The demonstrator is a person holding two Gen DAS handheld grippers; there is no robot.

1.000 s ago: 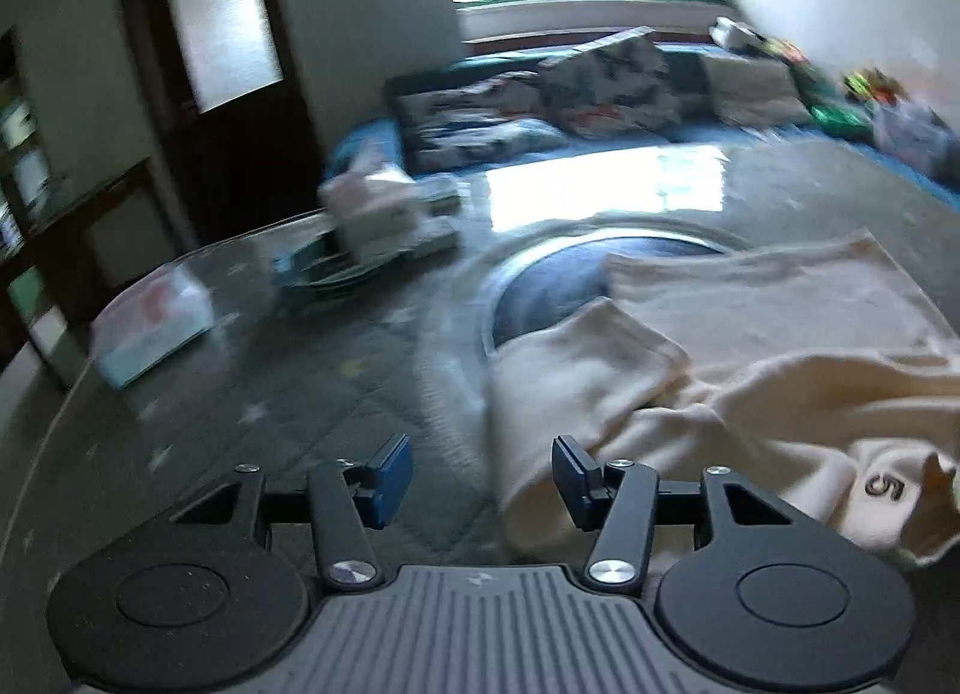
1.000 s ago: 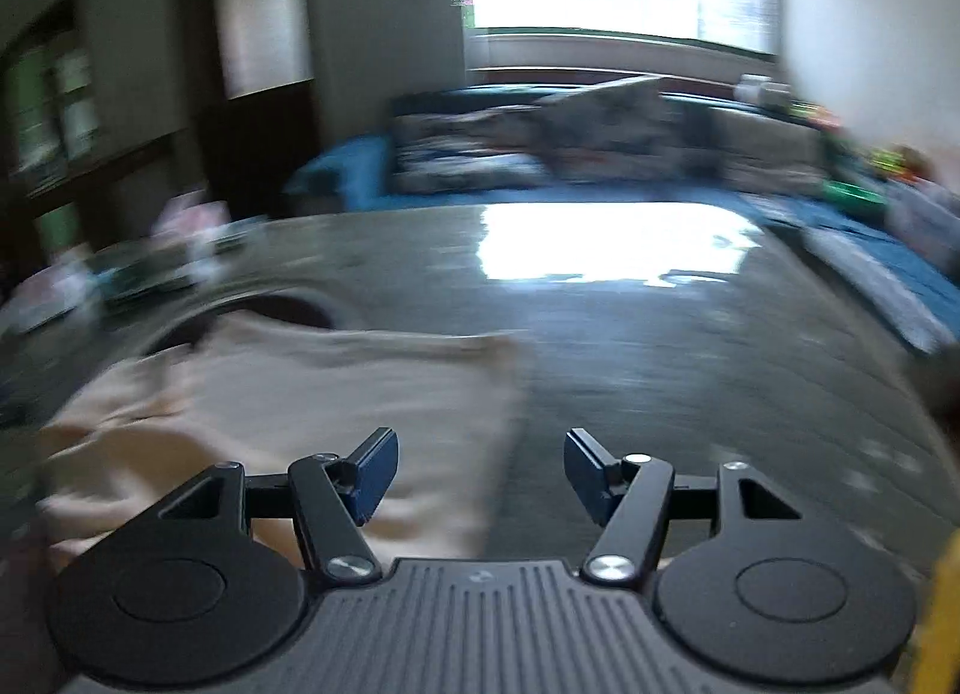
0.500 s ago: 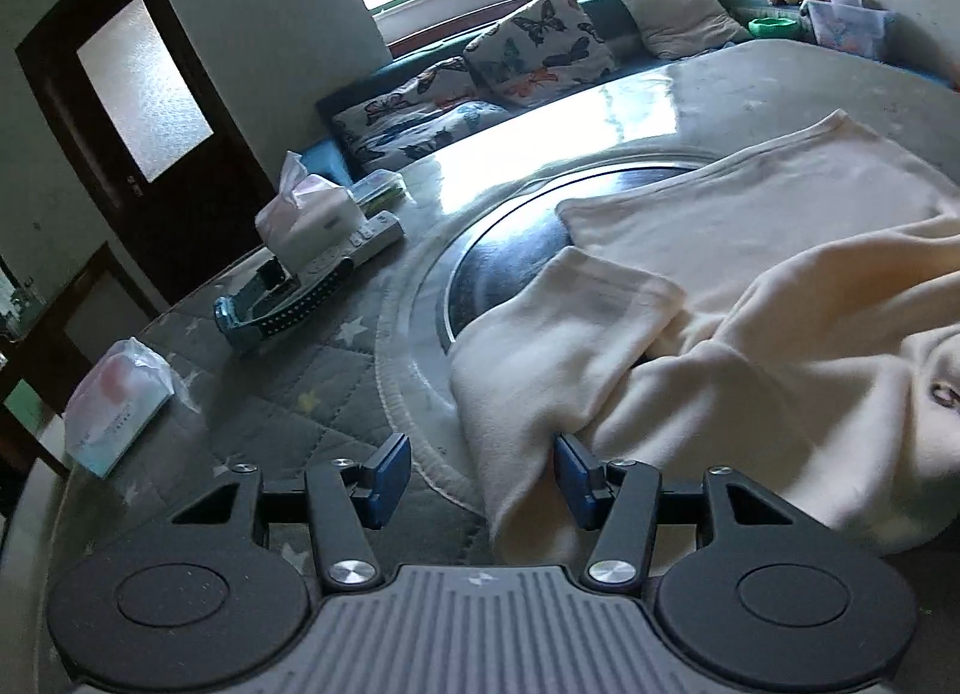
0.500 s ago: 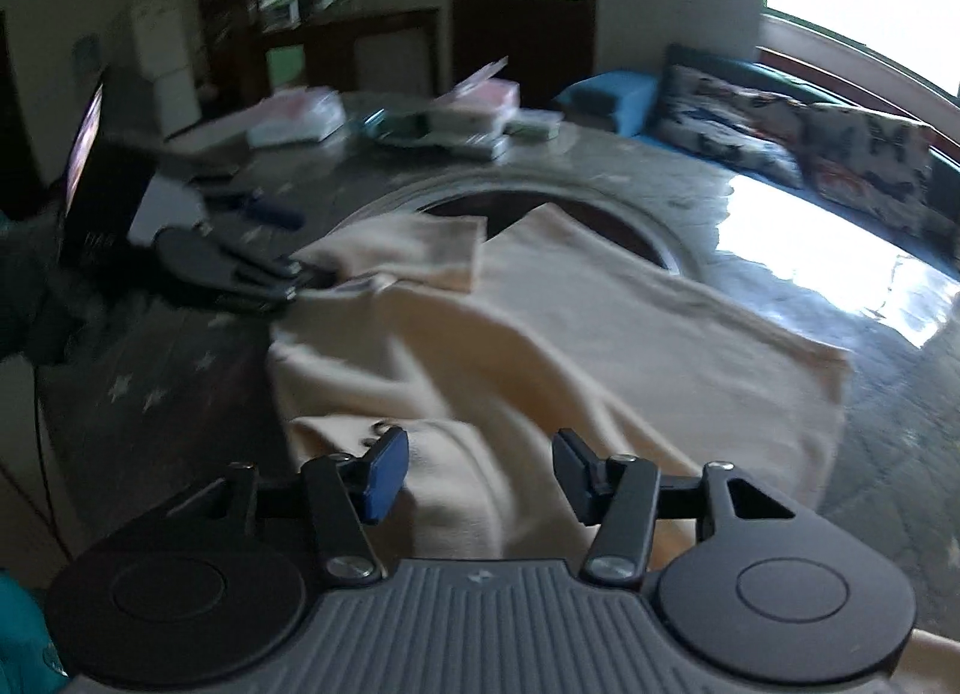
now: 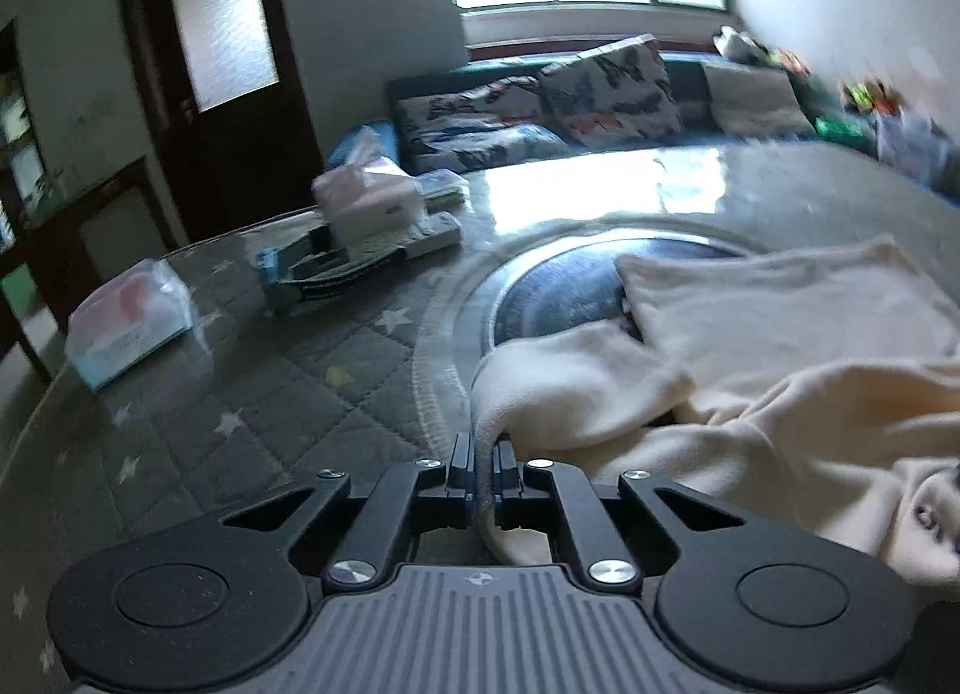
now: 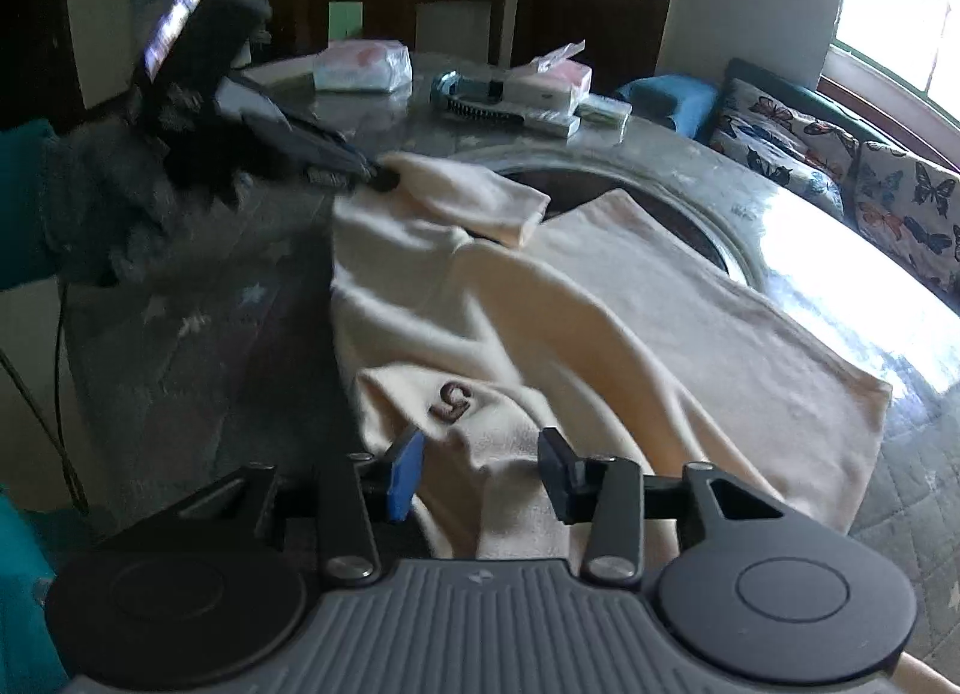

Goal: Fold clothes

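Note:
A cream garment (image 5: 780,382) lies crumpled on the round table, with a brown "5" (image 6: 451,398) on one fold. My left gripper (image 5: 483,472) is shut on the edge of its sleeve (image 5: 558,388). In the right wrist view the left gripper (image 6: 366,173) pinches the sleeve end (image 6: 468,196) at the far left of the garment (image 6: 660,322). My right gripper (image 6: 477,469) is open, its fingers on either side of a raised fold near the "5".
The table (image 5: 252,412) has a grey star-patterned quilted cover and a dark round centre (image 5: 558,298). A tissue box (image 5: 369,202), a brush (image 6: 480,102) and a wipes pack (image 5: 129,328) sit at its far side. A sofa with butterfly cushions (image 5: 606,87) stands behind.
My left gripper closed on the sleeve edge. My right gripper moved in over the fold by the "5", still open.

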